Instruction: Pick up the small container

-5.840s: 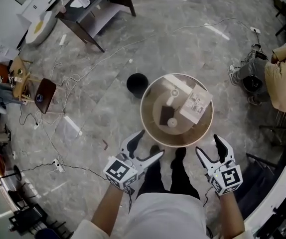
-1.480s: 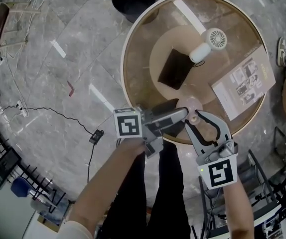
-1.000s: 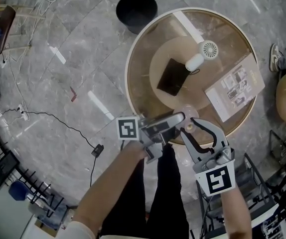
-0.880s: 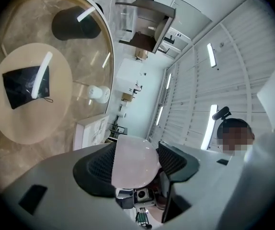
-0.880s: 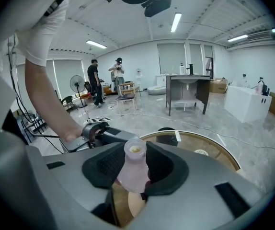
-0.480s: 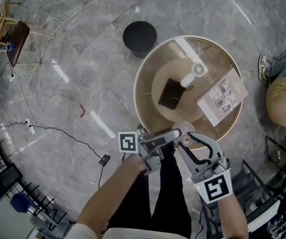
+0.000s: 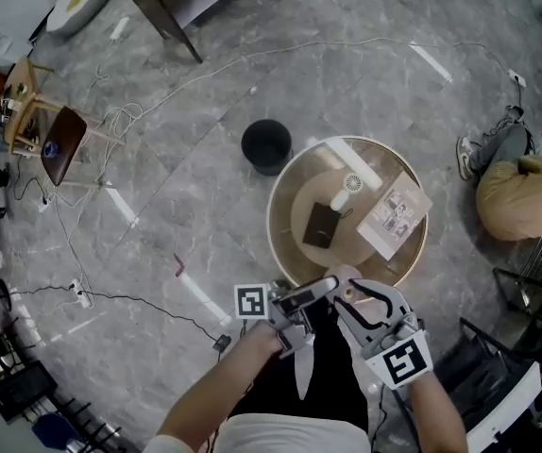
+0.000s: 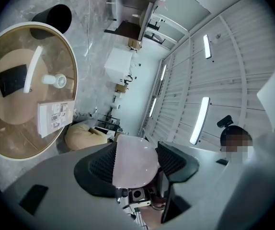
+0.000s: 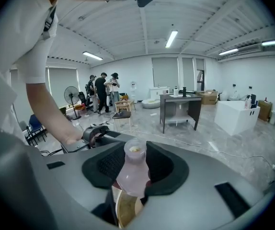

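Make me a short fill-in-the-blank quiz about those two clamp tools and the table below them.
1. The left gripper and right gripper both grip the small, pale ____ container.
2. The table has a ____ top.
3. A ____ bin stands on the floor beside the table.
4. On the table, a small white ____ lies by the booklet.
Missing words: pink; round; black; fan.

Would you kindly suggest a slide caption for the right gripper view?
Right claw clamped on the small translucent pink container, seen along its own jaws.
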Tool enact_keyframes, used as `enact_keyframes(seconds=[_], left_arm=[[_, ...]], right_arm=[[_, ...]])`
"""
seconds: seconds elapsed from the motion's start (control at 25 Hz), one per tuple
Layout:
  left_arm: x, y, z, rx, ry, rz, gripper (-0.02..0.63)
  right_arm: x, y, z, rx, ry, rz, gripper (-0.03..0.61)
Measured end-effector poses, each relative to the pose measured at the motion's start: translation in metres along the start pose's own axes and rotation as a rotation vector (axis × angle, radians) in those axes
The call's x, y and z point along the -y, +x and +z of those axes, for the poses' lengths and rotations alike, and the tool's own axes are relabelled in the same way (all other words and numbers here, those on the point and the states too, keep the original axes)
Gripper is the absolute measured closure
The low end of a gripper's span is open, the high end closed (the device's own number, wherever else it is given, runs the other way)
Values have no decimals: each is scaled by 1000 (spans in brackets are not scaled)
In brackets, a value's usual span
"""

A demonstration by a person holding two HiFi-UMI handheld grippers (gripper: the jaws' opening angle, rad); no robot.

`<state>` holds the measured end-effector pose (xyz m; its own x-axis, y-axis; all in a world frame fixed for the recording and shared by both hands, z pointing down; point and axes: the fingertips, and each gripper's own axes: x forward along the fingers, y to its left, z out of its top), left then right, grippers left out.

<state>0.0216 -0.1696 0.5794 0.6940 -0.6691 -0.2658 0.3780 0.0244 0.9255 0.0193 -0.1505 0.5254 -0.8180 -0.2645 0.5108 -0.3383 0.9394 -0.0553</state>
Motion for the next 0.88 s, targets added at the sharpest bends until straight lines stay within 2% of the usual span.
enact_keyframes(seconds=[0.32,0.48,0.88], left_arm=[[77,-4,-35,-51,-6,-11,339],[112,-5,-56,-91,9,10,339],[166,4,-123,-163,18,21,339]], right_arm=[[-34,-37,67,54,17,-72,428],[-51,-60,97,88,32,-113,428],[-85,-130,139,140,48,-183,428]])
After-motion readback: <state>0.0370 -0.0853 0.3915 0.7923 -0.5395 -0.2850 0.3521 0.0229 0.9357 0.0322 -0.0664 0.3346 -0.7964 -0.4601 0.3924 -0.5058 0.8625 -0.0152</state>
